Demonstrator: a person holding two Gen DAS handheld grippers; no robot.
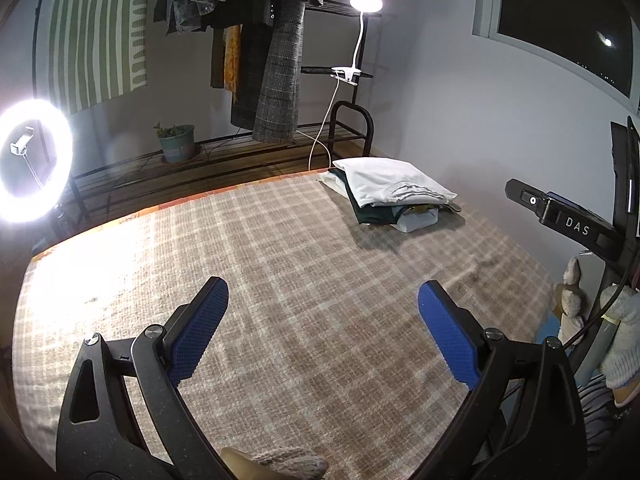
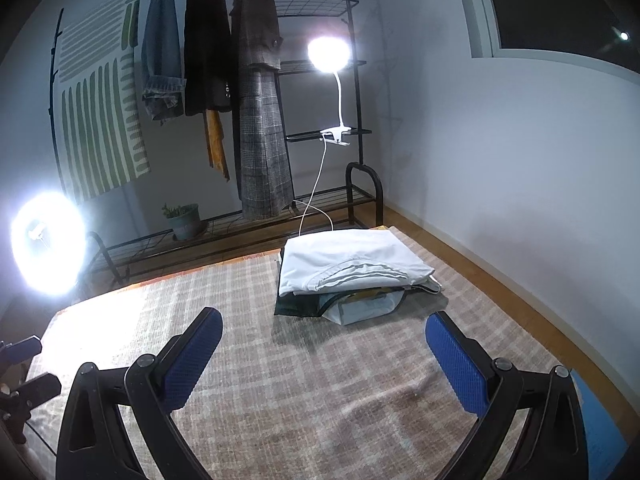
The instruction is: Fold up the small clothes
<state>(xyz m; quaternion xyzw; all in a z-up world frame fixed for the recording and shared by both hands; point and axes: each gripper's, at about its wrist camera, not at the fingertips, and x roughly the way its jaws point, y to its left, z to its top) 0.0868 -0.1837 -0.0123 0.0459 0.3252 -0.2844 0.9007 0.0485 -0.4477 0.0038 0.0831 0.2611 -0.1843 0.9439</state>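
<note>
Left wrist view: the left gripper (image 1: 322, 304) is held with its blue pads spread wide and nothing between them, above the plaid blanket (image 1: 280, 240). In the right wrist view the right gripper (image 2: 324, 338) is likewise spread and empty. The pile of folded clothes (image 2: 352, 276) is seen right of centre, toward the far edge of the blanket, topped by a white garment (image 1: 394, 184). No unfolded garment is visible, so a pause between items, or the end of the task, is judged likely; a fresh garment would have to be fetched next. "DAS" (image 1: 577, 227) can be read at the right edge of the left view.
</note>
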